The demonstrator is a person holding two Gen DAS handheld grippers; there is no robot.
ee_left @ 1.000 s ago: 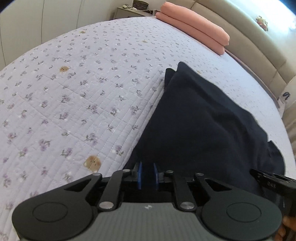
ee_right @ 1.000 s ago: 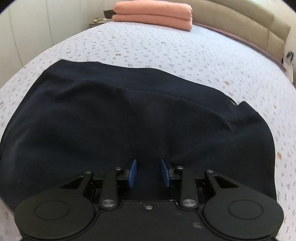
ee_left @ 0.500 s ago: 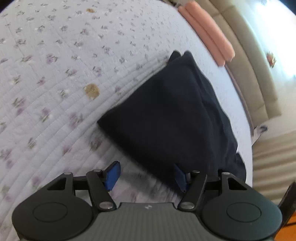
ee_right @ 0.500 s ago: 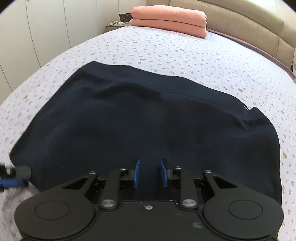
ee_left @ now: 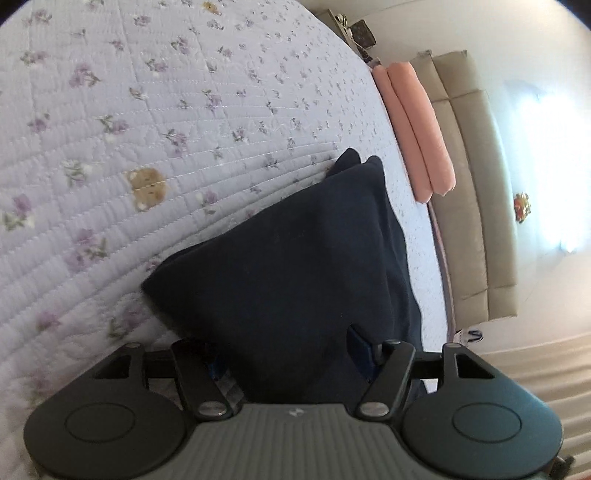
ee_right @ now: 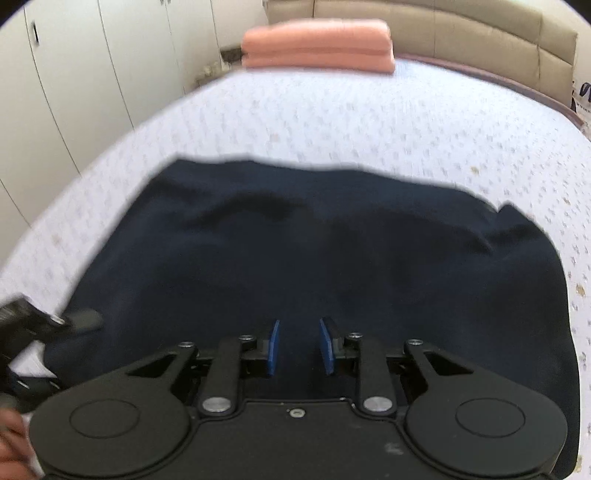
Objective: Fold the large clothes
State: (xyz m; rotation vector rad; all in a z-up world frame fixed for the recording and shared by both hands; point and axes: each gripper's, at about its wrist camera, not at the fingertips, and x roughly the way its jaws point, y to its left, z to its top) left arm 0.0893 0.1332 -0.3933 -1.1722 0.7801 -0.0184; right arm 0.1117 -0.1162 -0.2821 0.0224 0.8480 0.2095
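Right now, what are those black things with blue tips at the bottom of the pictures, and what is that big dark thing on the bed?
Those are two grabbing tools. A person holds one in each hand, and each has a small camera looking forward along its two fingers, so each picture is what one tool sees.

One picture comes from the left gripper. Its jaws are opening, with a corner of the dark navy garment between them. The other comes from the right gripper. Its blue pads stand a little apart over the same garment; whether they pinch any cloth I cannot tell.

The garment lies folded on a bed with a flowery quilt. Far away, by the headboard, lies a folded pink blanket.
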